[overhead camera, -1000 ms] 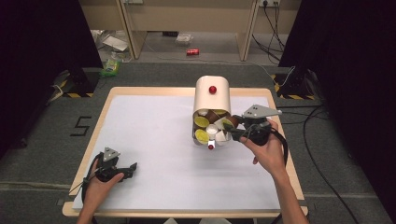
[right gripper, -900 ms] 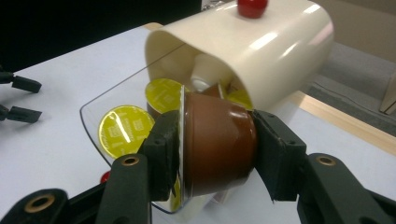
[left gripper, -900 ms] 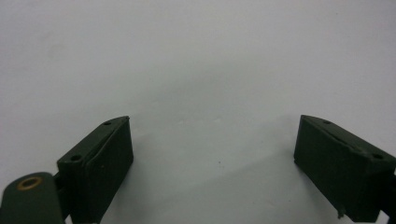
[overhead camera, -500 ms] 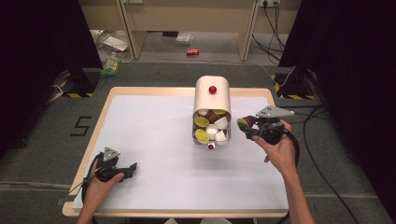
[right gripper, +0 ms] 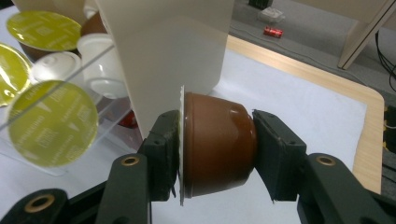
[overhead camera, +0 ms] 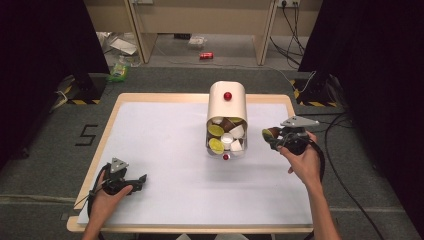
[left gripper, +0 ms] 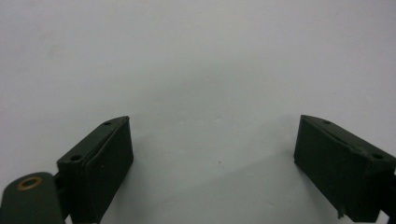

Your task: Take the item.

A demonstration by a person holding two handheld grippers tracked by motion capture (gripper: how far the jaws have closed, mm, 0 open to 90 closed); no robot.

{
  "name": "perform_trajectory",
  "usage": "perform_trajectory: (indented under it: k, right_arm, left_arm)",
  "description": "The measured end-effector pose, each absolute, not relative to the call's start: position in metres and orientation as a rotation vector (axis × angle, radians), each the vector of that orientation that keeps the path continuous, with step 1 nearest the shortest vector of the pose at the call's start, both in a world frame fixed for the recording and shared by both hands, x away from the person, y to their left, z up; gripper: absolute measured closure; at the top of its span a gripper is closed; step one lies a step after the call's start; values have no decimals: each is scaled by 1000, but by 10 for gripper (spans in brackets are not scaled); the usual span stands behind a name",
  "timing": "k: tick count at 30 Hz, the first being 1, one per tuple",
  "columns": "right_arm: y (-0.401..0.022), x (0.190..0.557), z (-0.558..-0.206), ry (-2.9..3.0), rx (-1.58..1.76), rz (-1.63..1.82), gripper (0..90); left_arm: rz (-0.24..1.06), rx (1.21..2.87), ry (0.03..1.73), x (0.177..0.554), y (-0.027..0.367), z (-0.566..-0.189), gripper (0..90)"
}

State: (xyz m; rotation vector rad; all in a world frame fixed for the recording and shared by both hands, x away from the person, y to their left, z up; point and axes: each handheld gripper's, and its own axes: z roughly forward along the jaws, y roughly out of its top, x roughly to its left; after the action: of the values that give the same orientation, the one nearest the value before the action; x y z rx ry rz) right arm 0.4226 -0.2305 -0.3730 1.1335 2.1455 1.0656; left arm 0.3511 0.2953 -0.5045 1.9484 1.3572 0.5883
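a brown plastic coffee capsule with a foil lid (right gripper: 217, 144) is clamped lid to base between the jaws of the right gripper (overhead camera: 274, 135), just right of the cream round-topped capsule dispenser (overhead camera: 227, 102) on the white-covered table (overhead camera: 165, 145). the left gripper (overhead camera: 132, 181) is held with jaws apart and nothing between them near the table's front left corner.
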Motion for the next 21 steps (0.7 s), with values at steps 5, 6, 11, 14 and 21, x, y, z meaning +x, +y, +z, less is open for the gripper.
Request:
perform_trajectory:
  k: [5,6,11,14,21]
  right_arm:
    - [-234,428,-383,2156,1155,1044,536]
    - [-235,429,-385,2156,1160,1039,535]
    - [-239,434,-395,2161,1184,1015,536]
    - [-240,437,-401,2166,1197,1009,536]
    - [-239,444,-416,2187,1218,978,536]
  left_arm:
    - [588,1948,1357,351,295,-505,110]
    - [588,1948,1357,351,295,-505,109]
    - [588,1948,1357,351,295,-504,110]
    - [588,1948,1357,351,295,-505,110]
    - [588,1948,1357,351,295,-505,110]
